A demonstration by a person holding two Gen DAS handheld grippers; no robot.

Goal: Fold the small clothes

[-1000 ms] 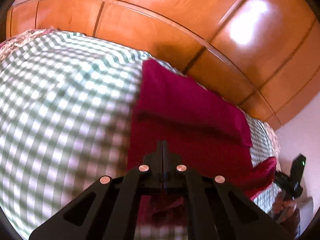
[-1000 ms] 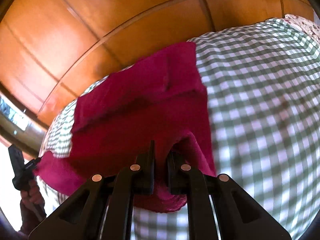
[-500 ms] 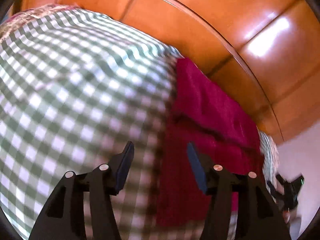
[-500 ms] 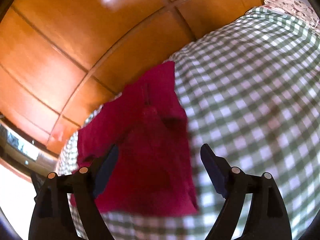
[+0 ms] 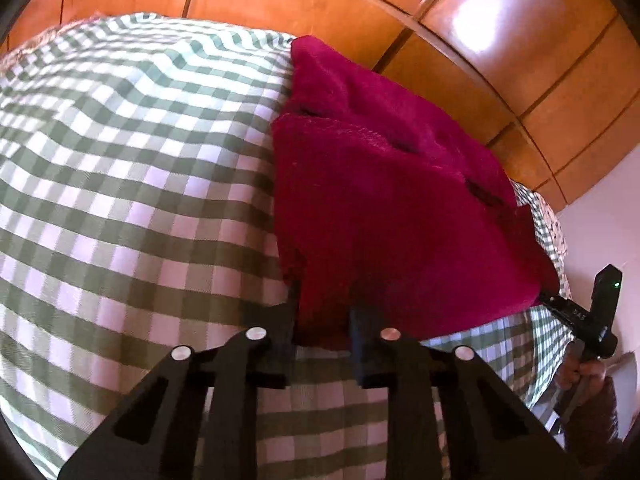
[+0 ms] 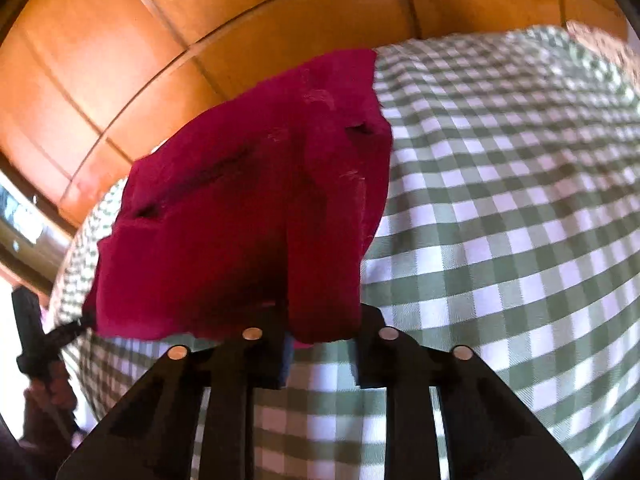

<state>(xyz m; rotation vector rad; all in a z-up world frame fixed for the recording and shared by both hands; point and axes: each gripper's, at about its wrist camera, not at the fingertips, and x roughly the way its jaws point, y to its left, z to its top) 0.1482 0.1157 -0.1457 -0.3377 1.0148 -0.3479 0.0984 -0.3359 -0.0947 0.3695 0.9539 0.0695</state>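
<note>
A folded crimson garment (image 5: 384, 208) lies on the green-and-white checked bedspread (image 5: 132, 200), close to the wooden headboard. My left gripper (image 5: 323, 332) has its jaws a little apart around the garment's near left corner, with cloth between the fingers. In the right wrist view the same garment (image 6: 240, 216) fills the middle. My right gripper (image 6: 322, 344) has its jaws a little apart around the near right corner. The right gripper also shows at the far right of the left wrist view (image 5: 592, 320).
A glossy orange-brown wooden headboard (image 5: 460, 40) rises right behind the garment. The checked bedspread (image 6: 500, 220) spreads wide to the outer side of each gripper. A pale wall (image 5: 600, 216) stands beyond the bed's right edge.
One second ago both grippers were shut on the garment's edge and held it up. They let go and opened wide, and the cloth dropped into a fold. Now both have narrowed around the near corners.
</note>
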